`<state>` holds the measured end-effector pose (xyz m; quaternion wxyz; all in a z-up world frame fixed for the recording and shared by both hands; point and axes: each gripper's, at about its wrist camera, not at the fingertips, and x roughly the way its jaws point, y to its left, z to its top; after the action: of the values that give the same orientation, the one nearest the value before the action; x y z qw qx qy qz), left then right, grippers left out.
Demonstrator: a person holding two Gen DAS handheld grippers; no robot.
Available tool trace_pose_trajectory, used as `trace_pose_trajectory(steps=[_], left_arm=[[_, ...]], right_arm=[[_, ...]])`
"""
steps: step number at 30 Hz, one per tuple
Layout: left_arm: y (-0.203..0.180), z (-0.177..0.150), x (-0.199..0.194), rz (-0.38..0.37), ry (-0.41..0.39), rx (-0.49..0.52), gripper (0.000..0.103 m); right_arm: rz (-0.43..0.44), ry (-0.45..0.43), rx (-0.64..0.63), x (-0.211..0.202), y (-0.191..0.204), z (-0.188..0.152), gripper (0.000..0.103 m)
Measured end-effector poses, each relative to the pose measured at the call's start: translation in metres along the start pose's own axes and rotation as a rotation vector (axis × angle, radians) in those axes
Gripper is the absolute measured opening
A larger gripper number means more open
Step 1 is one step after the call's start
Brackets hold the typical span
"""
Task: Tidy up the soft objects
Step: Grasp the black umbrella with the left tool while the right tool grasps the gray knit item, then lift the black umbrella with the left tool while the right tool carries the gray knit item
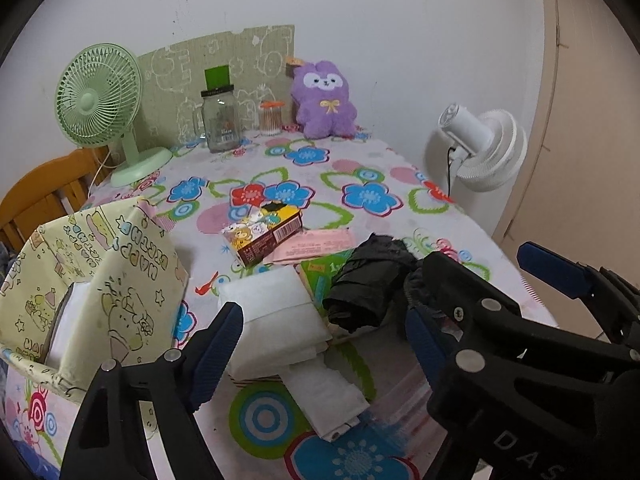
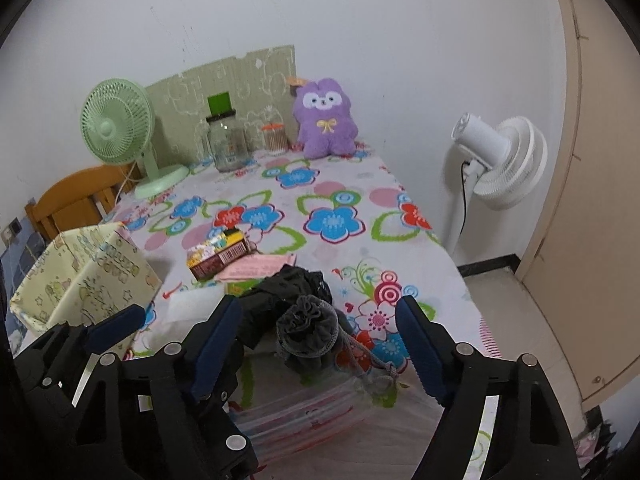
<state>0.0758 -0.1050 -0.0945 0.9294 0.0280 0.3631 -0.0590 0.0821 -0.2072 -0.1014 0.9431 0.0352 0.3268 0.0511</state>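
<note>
The right gripper [image 2: 320, 344] hovers over the near end of the desk [image 2: 340, 184], its blue-padded jaws spread wide with nothing between them touching the pads. Just beyond the jaws lies a dark grey drawstring pouch [image 2: 308, 330], and a crumpled black cloth [image 2: 288, 284] touches it on the far side. Left of the pouch stands a pale yellow patterned box [image 2: 88, 276]. Beyond the black cloth sits a small printed carton [image 2: 218, 258]. Far behind the pouch, against the wall, a purple plush toy [image 2: 326, 118] sits upright.
</note>
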Motion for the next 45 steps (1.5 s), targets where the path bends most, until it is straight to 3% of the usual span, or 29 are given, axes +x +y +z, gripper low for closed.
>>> trace_pose_trajectory(steps=[3, 10, 13, 19, 31, 36, 38, 41, 45], left_arm=[[-0.001, -0.002, 0.008, 0.014, 0.017, 0.013, 0.085], [-0.002, -0.004, 0.02, 0.025, 0.043, 0.033, 0.084], [-0.003, -0.004, 0.026, 0.027, 0.058, 0.04, 0.083], [-0.007, -0.002, 0.028, 0.028, 0.057, 0.05, 0.082], [-0.024, 0.015, 0.042, 0.002, 0.028, 0.101, 0.082], [-0.027, 0.018, 0.051, -0.002, 0.05, 0.111, 0.065], [-0.028, 0.018, 0.054, -0.012, 0.059, 0.108, 0.051], [-0.027, 0.018, 0.057, -0.028, 0.08, 0.107, 0.038], [-0.027, 0.019, 0.056, -0.036, 0.077, 0.101, 0.032]], right_arm=[[0.015, 0.04, -0.001, 0.013, 0.0, -0.002, 0.066], [0.033, 0.099, 0.011, 0.034, 0.0, -0.006, 0.064], [0.048, 0.126, 0.022, 0.043, -0.001, -0.008, 0.046], [0.06, 0.126, 0.029, 0.044, -0.004, -0.008, 0.041], [0.011, 0.095, 0.056, 0.04, -0.022, 0.004, 0.04], [0.0, 0.097, 0.065, 0.043, -0.027, 0.006, 0.04], [-0.002, 0.1, 0.067, 0.045, -0.028, 0.006, 0.041], [-0.003, 0.106, 0.07, 0.048, -0.029, 0.006, 0.041], [-0.001, 0.109, 0.071, 0.049, -0.028, 0.006, 0.041]])
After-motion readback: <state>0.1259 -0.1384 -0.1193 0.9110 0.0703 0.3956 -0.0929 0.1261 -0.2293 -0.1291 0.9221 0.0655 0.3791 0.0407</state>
